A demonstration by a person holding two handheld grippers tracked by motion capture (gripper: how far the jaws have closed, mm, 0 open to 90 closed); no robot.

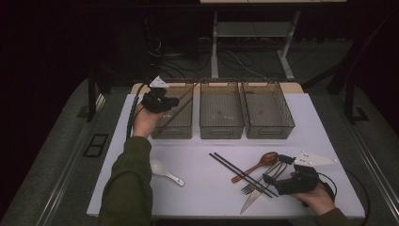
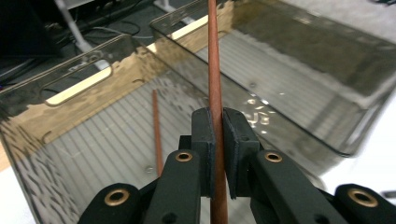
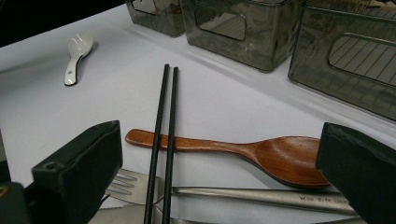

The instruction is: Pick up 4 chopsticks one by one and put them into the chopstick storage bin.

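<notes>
The left gripper (image 2: 218, 154) is clamping a brown chopstick (image 2: 214, 70) over the left bin (image 1: 181, 127), and it is risking tipping out over the rim; the right gripper (image 3: 219, 186) is standing open

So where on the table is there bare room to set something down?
Bare table runs in front of the three bins, between the white spoon and the black chopsticks. The left edge beyond the white spoon is also free. It is crowded near the right gripper: wooden spoon, fork, knife.
</notes>
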